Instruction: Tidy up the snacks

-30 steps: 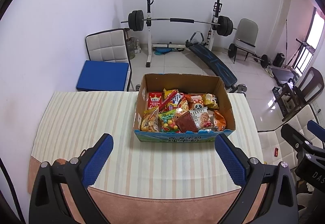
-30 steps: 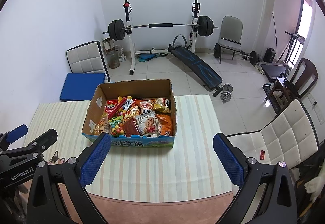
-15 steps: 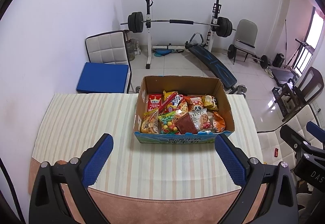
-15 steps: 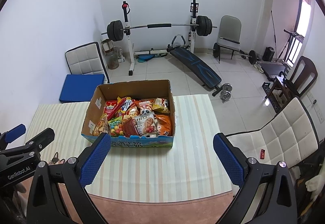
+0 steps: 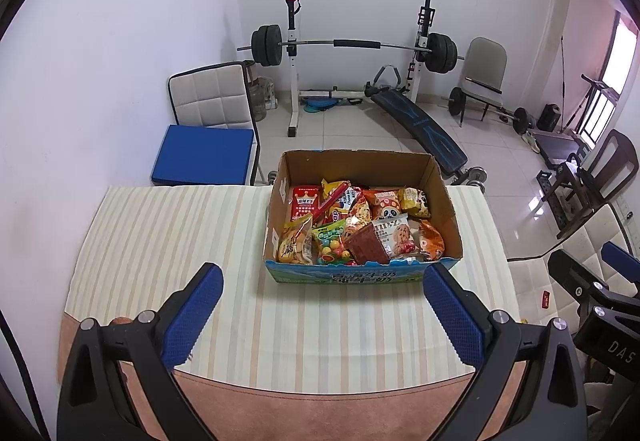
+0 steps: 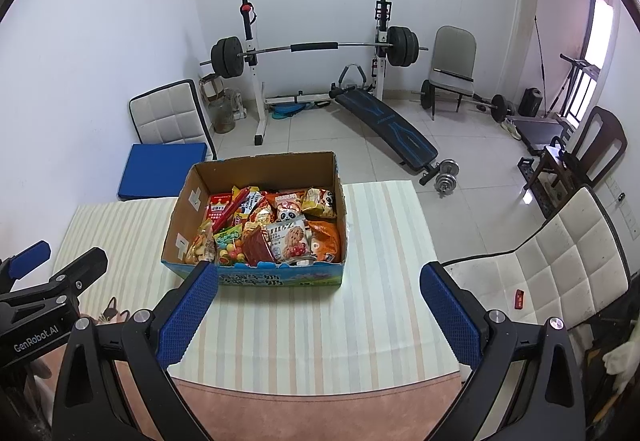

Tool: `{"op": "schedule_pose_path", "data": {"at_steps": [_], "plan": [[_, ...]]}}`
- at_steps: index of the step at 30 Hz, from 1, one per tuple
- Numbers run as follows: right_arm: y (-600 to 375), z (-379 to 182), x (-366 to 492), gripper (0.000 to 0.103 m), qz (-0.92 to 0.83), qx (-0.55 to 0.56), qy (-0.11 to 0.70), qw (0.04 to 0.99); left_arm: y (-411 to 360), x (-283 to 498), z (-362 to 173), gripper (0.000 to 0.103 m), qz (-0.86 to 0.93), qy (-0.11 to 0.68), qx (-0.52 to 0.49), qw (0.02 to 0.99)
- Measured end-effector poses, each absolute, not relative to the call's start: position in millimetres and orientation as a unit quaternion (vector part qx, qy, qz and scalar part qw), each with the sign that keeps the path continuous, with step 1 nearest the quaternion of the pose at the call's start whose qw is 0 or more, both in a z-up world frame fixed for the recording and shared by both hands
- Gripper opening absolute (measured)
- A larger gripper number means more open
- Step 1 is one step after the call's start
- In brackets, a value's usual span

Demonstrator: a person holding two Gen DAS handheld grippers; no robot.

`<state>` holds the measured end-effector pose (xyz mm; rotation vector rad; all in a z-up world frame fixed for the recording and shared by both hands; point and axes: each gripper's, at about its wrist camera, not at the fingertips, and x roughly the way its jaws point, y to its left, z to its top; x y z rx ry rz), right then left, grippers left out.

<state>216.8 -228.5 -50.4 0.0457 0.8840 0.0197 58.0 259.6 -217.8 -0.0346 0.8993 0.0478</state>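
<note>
An open cardboard box [image 5: 356,161] [image 6: 264,165] stands on a table with a striped cloth [image 5: 168,233] [image 6: 384,241]. It is heaped with several snack packets, among them a red packet [image 5: 305,203] [image 6: 219,209], a cookie pack [image 5: 394,237] [image 6: 289,239] and an orange bag [image 5: 431,239] [image 6: 326,237]. My left gripper [image 5: 322,315] hangs open above the table's near edge, short of the box. My right gripper [image 6: 319,311] is open too, just in front of the box. Neither holds anything.
A white chair with a blue cushion [image 5: 204,153] stands behind the table's left end; another white chair [image 6: 560,265] is at the right. A barbell rack [image 5: 352,45] and a sit-up bench [image 6: 384,125] fill the floor beyond. The other gripper's body shows at each view's edge.
Both views have shifted very slightly; the box sits a touch lower in frame. Both grippers have stayed open and empty.
</note>
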Motion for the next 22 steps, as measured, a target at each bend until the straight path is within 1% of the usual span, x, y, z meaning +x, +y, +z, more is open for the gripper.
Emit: {"op": "schedule_pose_path", "data": {"at_steps": [22], "plan": [[-230.8,-49.8,212.6,0.103,-0.002,0.030,0.431,0.902,258.1,60.6,-223.2,0.103,0.019,0.430,-0.006,0.903]]}}
